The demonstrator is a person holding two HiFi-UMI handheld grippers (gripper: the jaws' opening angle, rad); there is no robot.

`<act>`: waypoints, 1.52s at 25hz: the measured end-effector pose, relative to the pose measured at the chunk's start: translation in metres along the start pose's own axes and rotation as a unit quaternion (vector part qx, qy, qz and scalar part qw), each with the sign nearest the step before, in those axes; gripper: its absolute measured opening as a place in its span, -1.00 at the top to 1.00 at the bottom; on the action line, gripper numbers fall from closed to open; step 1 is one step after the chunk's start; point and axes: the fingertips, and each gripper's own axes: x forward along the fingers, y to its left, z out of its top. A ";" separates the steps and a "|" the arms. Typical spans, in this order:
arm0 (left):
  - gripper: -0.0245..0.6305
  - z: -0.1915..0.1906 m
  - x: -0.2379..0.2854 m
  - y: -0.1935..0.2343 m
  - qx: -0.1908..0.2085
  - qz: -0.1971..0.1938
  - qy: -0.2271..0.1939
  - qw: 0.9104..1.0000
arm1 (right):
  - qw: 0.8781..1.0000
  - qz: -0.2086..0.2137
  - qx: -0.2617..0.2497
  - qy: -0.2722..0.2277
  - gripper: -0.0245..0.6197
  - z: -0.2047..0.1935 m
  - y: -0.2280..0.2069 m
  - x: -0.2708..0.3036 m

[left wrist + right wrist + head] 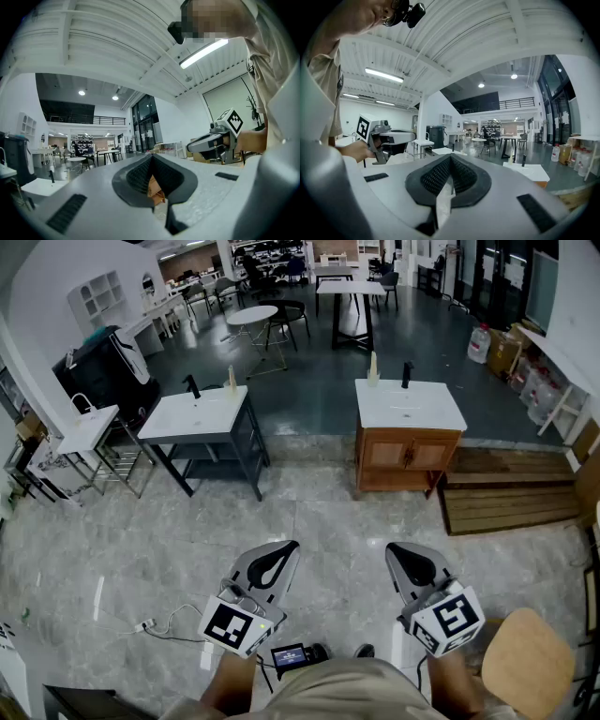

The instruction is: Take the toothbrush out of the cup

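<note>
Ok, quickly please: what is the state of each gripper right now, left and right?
Left gripper: closed, nothing between its jaws.
Right gripper: closed, nothing between its jaws.

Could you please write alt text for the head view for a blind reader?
The left gripper and right gripper, both shut and empty, point forward over a marble floor. Ahead stand a dark-framed washstand at left and a wooden washstand at right.
</note>
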 end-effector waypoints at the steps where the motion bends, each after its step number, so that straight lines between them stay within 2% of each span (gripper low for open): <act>1: 0.91 -0.001 0.002 0.001 -0.001 0.001 -0.001 1.000 | 1.000 0.000 0.000 0.000 0.91 -0.001 -0.002 0.002; 14: 0.91 -0.015 0.014 0.025 -0.001 -0.007 0.008 1.000 | 1.000 -0.002 0.004 0.005 0.91 -0.004 -0.007 0.031; 19: 0.91 -0.011 0.016 0.038 -0.005 -0.008 -0.002 1.000 | 1.000 -0.005 0.019 -0.003 0.91 0.001 -0.009 0.043; 30: 0.91 -0.020 0.016 0.068 -0.007 -0.024 -0.014 1.000 | 0.999 -0.045 0.021 -0.010 0.91 -0.001 -0.019 0.069; 38: 0.91 -0.039 0.049 0.079 -0.008 -0.044 0.009 0.999 | 0.997 -0.079 0.025 -0.006 0.91 -0.006 -0.061 0.075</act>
